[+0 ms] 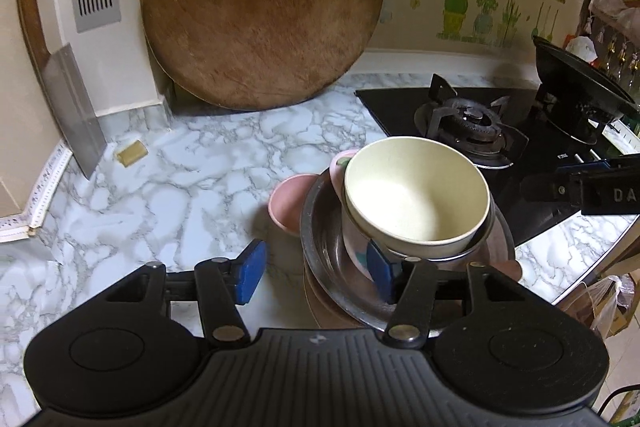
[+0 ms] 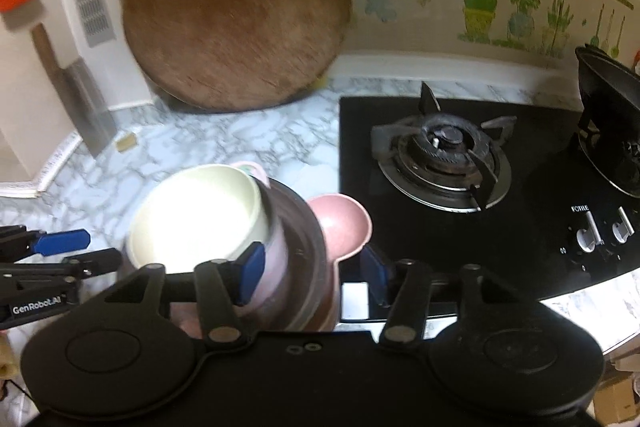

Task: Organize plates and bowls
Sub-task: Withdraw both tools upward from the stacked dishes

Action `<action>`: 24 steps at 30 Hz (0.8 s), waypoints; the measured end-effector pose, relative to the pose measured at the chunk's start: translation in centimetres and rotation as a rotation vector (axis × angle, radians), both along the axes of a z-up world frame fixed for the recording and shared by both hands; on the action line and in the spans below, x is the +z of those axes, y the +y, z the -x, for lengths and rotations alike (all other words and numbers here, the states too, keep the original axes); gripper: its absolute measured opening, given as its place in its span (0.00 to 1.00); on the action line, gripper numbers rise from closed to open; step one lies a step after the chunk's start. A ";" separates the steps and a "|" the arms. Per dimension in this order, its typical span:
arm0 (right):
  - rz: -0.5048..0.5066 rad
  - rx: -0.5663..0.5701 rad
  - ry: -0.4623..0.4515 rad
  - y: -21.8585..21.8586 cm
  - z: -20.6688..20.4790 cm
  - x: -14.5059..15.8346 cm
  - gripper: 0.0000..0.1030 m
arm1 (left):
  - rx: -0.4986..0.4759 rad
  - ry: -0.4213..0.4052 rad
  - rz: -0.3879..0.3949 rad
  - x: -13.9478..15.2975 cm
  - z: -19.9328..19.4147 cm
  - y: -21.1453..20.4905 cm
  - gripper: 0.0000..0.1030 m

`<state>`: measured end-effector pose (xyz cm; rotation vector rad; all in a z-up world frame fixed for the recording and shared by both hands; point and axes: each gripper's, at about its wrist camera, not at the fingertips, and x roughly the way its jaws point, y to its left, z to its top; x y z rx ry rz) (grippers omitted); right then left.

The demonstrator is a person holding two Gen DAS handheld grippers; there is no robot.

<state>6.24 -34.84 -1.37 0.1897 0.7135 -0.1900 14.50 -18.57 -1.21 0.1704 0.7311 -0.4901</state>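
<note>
Both my left gripper (image 1: pixel 316 273) and right gripper (image 2: pixel 310 275) gape empty beside the stack; a nudge could topple the tilted cream bowl (image 1: pixel 416 195) onto the counter (image 1: pixel 160 187).

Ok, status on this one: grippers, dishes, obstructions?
Left gripper open, right gripper open, both flanking the stack. Cream bowl tilted atop steel plate. Pink bowl beside, against stove.

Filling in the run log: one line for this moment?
stack: cream bowl tilted atop steel dish | left gripper: open at stack | right gripper: open at stack | pink bowl beside
</note>
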 end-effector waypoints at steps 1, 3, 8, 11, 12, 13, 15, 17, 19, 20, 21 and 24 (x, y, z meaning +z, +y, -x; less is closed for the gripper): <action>-0.005 0.009 -0.009 0.3 0.3 0.2 0.55 | 0.001 -0.001 0.004 0.2 0.2 0.2 0.53; -0.006 0.020 -0.031 0.8 1.0 0.6 0.62 | 0.005 -0.008 0.010 0.6 0.7 0.6 0.55; -0.005 0.054 -0.096 2.4 2.9 1.4 0.73 | 0.023 -0.037 0.031 1.6 2.1 2.0 0.65; 0.006 0.075 -0.136 3.3 4.2 1.8 0.80 | 0.028 -0.055 0.033 2.0 3.1 2.7 0.65; 0.012 0.080 -0.152 3.7 4.6 2.0 0.82 | 0.029 -0.055 0.039 2.2 3.5 2.9 0.65; 0.020 0.085 -0.170 4.0 5.0 2.2 0.84 | 0.031 -0.056 0.045 2.3 3.7 3.2 0.65; 0.041 0.089 -0.207 4.7 5.8 2.6 0.93 | 0.032 -0.054 0.053 2.6 4.4 3.6 0.65; 0.058 0.095 -0.244 5.3 6.6 2.9 0.96 | 0.029 -0.061 0.061 2.9 5.2 4.0 0.65; 0.062 0.103 -0.271 5.7 7.4 3.2 0.99 | 0.031 -0.065 0.068 3.1 5.8 4.3 0.68; 0.061 0.106 -0.285 5.9 7.7 3.3 1.00 | 0.031 -0.066 0.075 3.2 6.1 4.5 0.73; 0.062 0.108 -0.296 6.0 8.0 3.5 1.00 | 0.033 -0.066 0.083 3.3 6.4 4.7 0.74; 0.070 0.116 -0.323 6.4 9.0 3.8 1.00 | 0.038 -0.076 0.102 3.6 7.3 5.1 0.75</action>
